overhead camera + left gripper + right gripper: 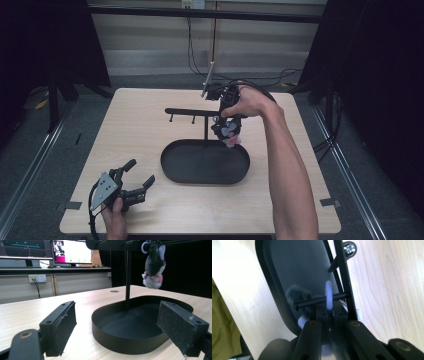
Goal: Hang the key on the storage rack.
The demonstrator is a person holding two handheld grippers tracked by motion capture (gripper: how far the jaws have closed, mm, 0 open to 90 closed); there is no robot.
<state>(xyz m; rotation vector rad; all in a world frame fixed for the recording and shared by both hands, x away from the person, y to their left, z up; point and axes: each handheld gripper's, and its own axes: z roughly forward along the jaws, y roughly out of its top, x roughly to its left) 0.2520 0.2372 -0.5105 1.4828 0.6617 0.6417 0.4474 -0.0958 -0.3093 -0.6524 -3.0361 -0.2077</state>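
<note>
A black stand has an oval tray (172, 167) as its base, a thin post (128, 277) and a crossbar (192, 111) with short pegs. A grey, white and pink plush toy (230, 136) hangs by a white ring (328, 293) at the crossbar's right end. The ring sits around a black peg (312, 301). My right gripper (226, 125) points down over the bar, shut on the ring (329, 315). My left gripper (141, 173) lies open near the table's front left, aimed at the tray (120, 340), nothing between its pads (63, 327). The toy (153, 265) dangles above the tray.
The light wooden table (135, 130) has bare room left of the stand. Black tape marks (72, 205) sit at its front corners. Cables (192, 50) hang behind the far edge. Monitors (71, 251) and a wall socket (37, 278) stand beyond the table.
</note>
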